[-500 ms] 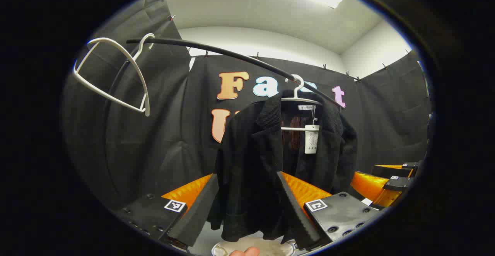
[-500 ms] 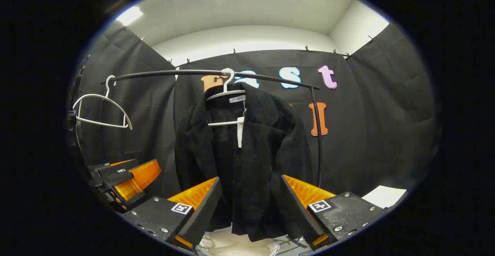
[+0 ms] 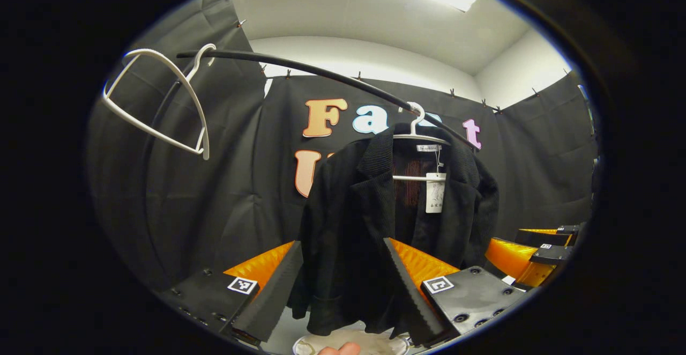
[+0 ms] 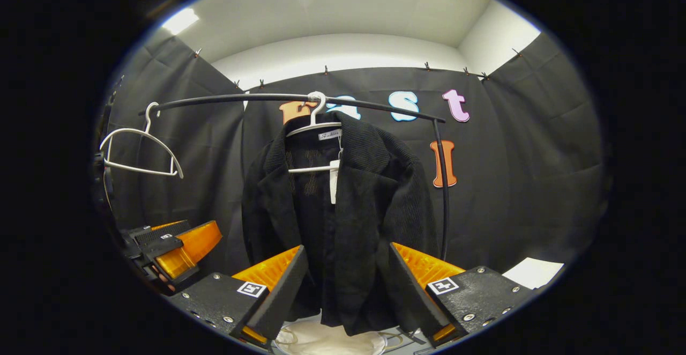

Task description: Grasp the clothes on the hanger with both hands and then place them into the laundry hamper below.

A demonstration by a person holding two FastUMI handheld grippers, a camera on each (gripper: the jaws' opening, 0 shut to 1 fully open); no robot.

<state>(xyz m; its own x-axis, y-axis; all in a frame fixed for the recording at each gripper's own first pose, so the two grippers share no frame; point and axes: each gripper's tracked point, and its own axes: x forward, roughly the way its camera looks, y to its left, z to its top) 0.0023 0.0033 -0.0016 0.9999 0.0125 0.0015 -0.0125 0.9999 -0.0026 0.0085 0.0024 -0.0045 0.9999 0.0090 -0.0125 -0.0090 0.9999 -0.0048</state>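
Left gripper view: jacket (image 3: 375, 226) on hanger (image 3: 418, 135) sits marginally nearer than 0.5 s ago, both tongs, left (image 3: 337, 285) and right (image 4: 343, 288), apart and unclamped, hamper (image 4: 327, 341) below, so approach continues, grasp pending.

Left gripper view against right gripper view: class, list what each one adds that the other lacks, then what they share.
The left gripper view adds the right hand-held gripper at its right edge and a fingertip at the bottom. The right gripper view adds the left hand-held gripper at its left edge, the rail's upright post and a white sheet. Both share the black jacket on its white hanger, the empty hanger, the rail and the pale hamper below.
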